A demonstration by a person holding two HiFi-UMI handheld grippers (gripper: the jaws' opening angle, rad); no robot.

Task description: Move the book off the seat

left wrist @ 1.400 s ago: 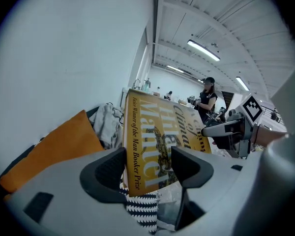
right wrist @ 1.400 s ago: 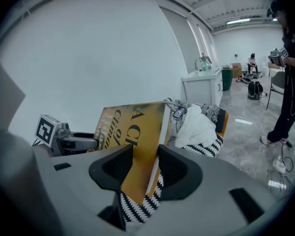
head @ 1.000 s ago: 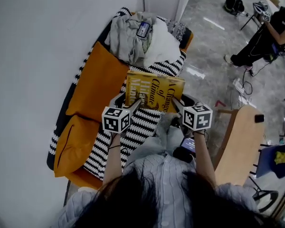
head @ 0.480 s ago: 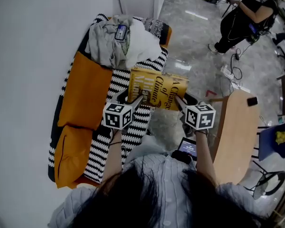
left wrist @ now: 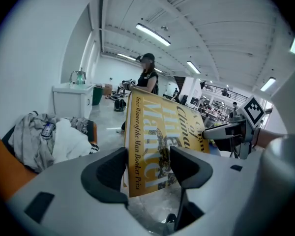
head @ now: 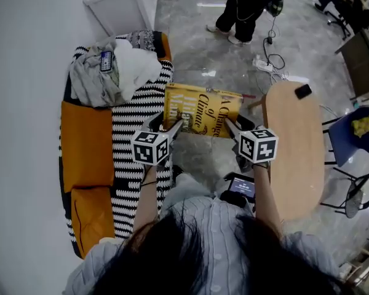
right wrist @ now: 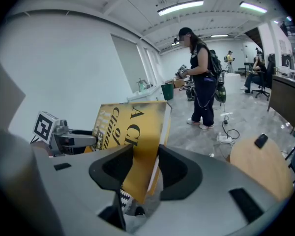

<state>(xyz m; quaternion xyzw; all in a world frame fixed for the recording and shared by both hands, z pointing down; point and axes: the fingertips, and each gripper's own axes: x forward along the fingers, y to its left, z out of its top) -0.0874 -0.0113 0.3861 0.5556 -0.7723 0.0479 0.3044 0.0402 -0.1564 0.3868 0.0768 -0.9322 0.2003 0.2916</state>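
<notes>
**A:** Relocated item: yellow hardback book (head: 202, 110), formerly over the black-and-white striped sofa seat (head: 132, 128), now aloft over the grey marbled floor (head: 197, 158).

**B:** Grip?

**A:** Left gripper (left wrist: 147, 163) is clamped on its spine edge and right gripper (right wrist: 145, 166) on the opposite edge, with the jaws set book-thick. The seat lies left of the left gripper, and a round pale wooden table (head: 295, 146) lies right of the right.

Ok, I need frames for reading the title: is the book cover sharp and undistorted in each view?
Head view: book sharp, picture dim, corners dark. Left gripper view: fisheye bending, large title legible. Right gripper view: same bending, cover steeply foreshortened, only part of the title shows.
</notes>
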